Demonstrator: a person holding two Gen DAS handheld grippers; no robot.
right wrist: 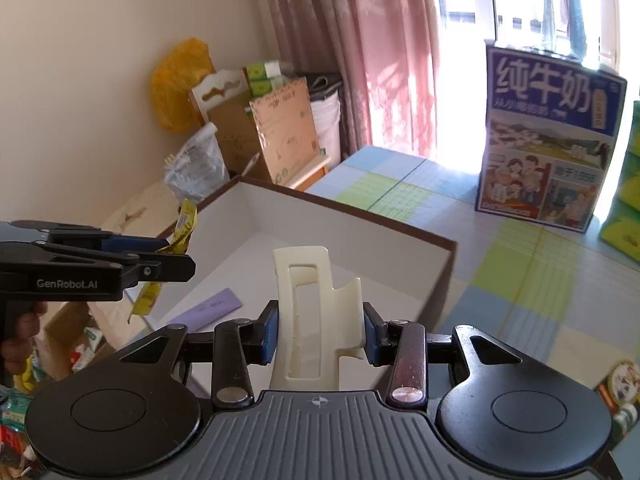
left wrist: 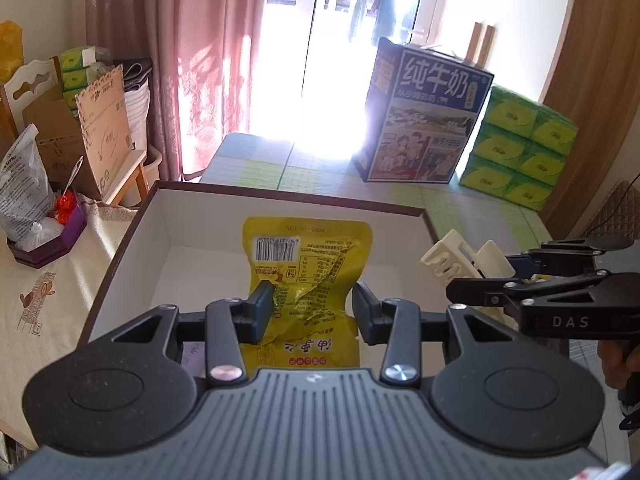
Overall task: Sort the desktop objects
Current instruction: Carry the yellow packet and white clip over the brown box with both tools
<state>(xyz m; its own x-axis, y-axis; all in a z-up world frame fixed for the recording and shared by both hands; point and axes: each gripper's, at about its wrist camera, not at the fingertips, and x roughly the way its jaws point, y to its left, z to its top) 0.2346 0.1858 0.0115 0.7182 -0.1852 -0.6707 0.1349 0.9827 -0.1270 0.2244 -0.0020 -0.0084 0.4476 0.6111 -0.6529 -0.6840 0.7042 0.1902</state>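
Packet [left wrist: 304, 276] pinched in left claw [left wrist: 313, 306], hair clip [right wrist: 316, 316] clamped in right claw [right wrist: 320, 330], both above box [left wrist: 280, 196]. Best lowered near the floor before letting go, well apart, clear of the purple card [right wrist: 208, 310].

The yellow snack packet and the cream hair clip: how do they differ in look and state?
The yellow snack packet is thin, crinkled, printed foil; the cream hair clip is rigid plain plastic with slots. The packet sits in the left claw, the clip in the right claw. Both are held above the white box.
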